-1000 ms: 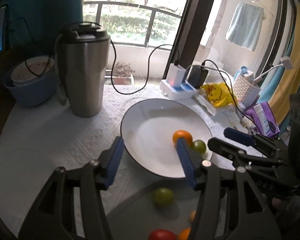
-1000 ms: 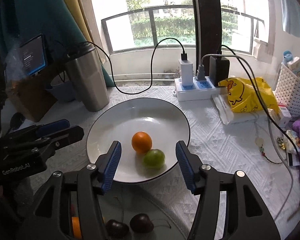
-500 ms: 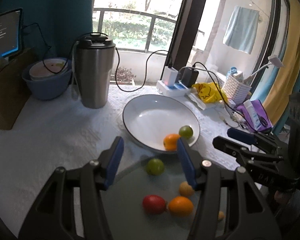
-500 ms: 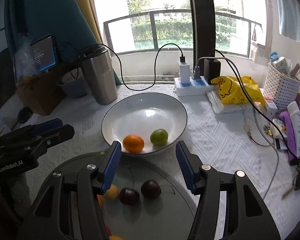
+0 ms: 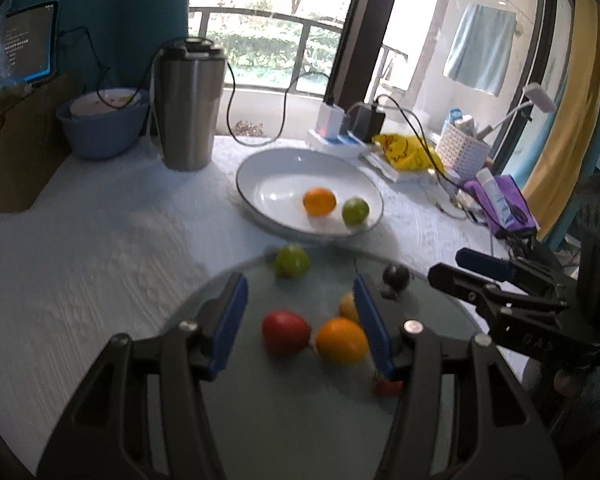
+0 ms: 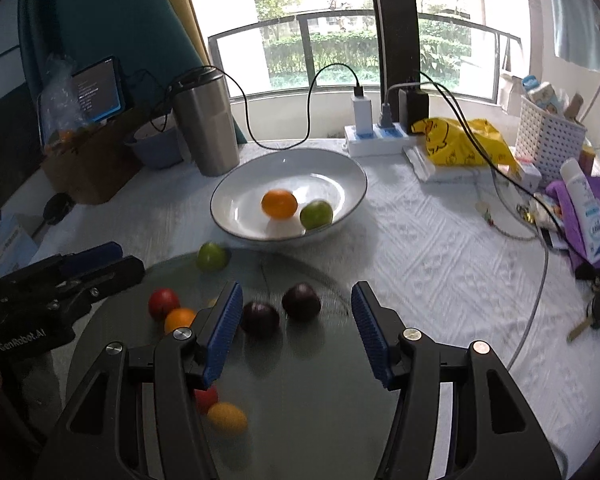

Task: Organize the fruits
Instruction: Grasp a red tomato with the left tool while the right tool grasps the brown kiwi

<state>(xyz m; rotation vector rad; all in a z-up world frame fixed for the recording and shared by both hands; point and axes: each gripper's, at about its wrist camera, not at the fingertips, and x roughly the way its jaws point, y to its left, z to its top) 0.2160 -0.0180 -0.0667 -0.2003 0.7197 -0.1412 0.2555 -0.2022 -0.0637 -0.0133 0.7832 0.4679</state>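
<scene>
A white bowl (image 5: pixel 268 176) (image 6: pixel 236 200) holds an orange (image 5: pixel 319 201) (image 6: pixel 279 203) and a green fruit (image 5: pixel 355 211) (image 6: pixel 316 214). In front lies a round glass board (image 5: pixel 300 420) (image 6: pixel 300 400) with several fruits: a green one (image 5: pixel 292 261) (image 6: pixel 211 256), a red one (image 5: pixel 286 331) (image 6: pixel 163 303), an orange one (image 5: pixel 341 341) (image 6: pixel 179 319) and two dark plums (image 6: pixel 260 319) (image 6: pixel 301 301). My left gripper (image 5: pixel 298 324) is open and empty above the red and orange fruits. My right gripper (image 6: pixel 296 332) is open and empty above the plums.
A steel tumbler (image 5: pixel 188 104) (image 6: pixel 208 124) and a blue bowl (image 5: pixel 100 124) stand at the back left. A power strip with cables (image 6: pixel 380 140), a yellow bag (image 6: pixel 460 144), a white basket (image 6: pixel 548 136) and a purple cloth with a tube (image 6: pixel 588 212) crowd the right side.
Both grippers have pulled back and up from the white bowl. The glass board and its fruits have come into fuller view. Both grippers stay open.
</scene>
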